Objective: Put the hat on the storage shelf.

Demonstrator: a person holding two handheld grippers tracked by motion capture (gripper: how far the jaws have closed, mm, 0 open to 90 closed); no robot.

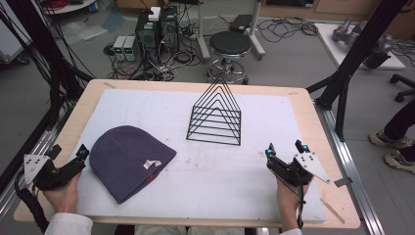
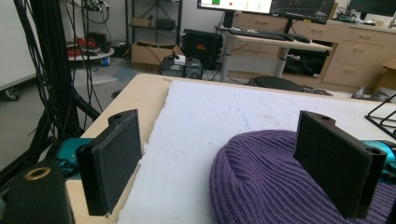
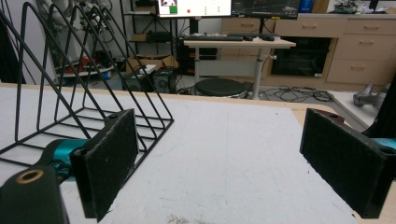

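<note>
Hat: the purple knit beanie (image 1: pixel 129 161) lay flat on the white foam board (image 1: pixel 205 117) at the near left, its opening toward the middle of the board and a small white label showing at the rim — within easy reach of the left hand, which is probably why it sat there.
Rack: the black wire rack (image 1: pixel 215 113) stood upright past the board's centre, well apart from the beanie; it looked like the likely place for the hat to go.
Left gripper (image 1: pixel 68 159): held low at the board's left edge, jaws spread wide and empty — in the left gripper view the beanie (image 2: pixel 261 182) sat just ahead, behind the right-hand pad, but I could not tell whether that pad touched it.
Right gripper (image 1: pixel 285 149): parked at the near right, jaws fully apart, gripping nothing; bare board lay between its pads in the right gripper view, the rack (image 3: pixel 79 84) off to one side.
</note>
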